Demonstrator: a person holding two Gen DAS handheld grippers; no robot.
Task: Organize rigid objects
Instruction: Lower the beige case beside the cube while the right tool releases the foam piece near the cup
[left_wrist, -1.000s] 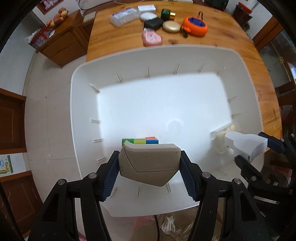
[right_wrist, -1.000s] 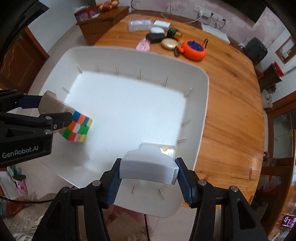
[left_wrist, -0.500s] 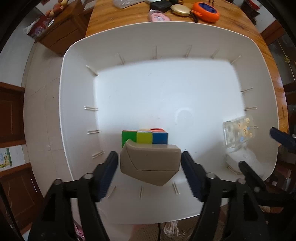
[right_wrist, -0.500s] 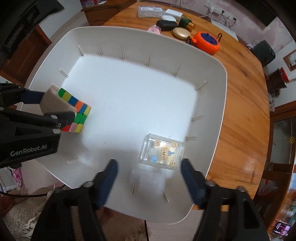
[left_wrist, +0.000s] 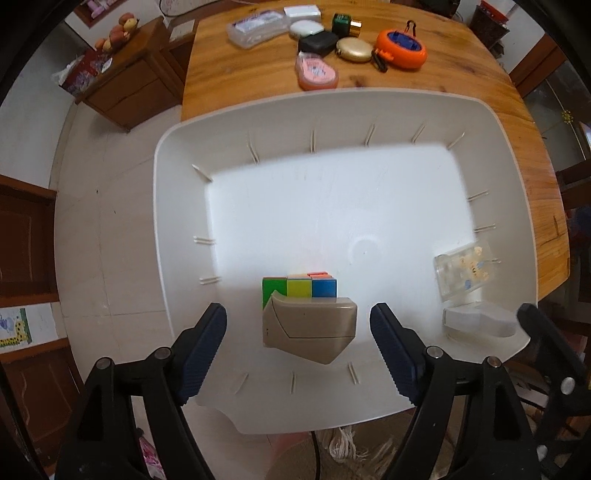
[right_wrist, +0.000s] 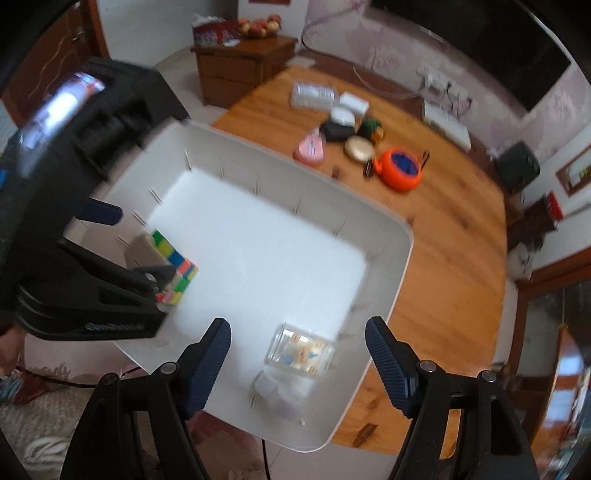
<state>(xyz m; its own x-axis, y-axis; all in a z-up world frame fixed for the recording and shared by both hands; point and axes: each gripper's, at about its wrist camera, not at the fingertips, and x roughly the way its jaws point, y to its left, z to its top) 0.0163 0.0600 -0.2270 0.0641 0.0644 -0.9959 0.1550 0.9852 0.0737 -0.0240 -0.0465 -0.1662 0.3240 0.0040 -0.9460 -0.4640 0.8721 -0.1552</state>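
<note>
Releasing: both grippers stand open over the white bin (left_wrist: 162, 206), nothing between the jaws.
Left gripper (left_wrist: 298, 343): its jaws have just been opening — the beige block (left_wrist: 308, 328) sits free between them, leaning against the colour cube (left_wrist: 299, 287) on the bin floor.
Right gripper (right_wrist: 298, 363): spread wide, pads clear of the clear box (right_wrist: 300, 352), which lies near the bin's right wall beside a pale grey block (left_wrist: 480, 322).
Doing it well: lift each gripper straight up (no sideways drift), so a finger does not clip the beige block or nudge the clear box.
Next pick: the remaining items cluster at the table's far end — orange case (left_wrist: 402, 48), gold compact (left_wrist: 355, 49), pink case (left_wrist: 316, 70).
Writing: lettering on the left gripper's body in the right wrist view is too blurred to read; no other label is legible.
</note>
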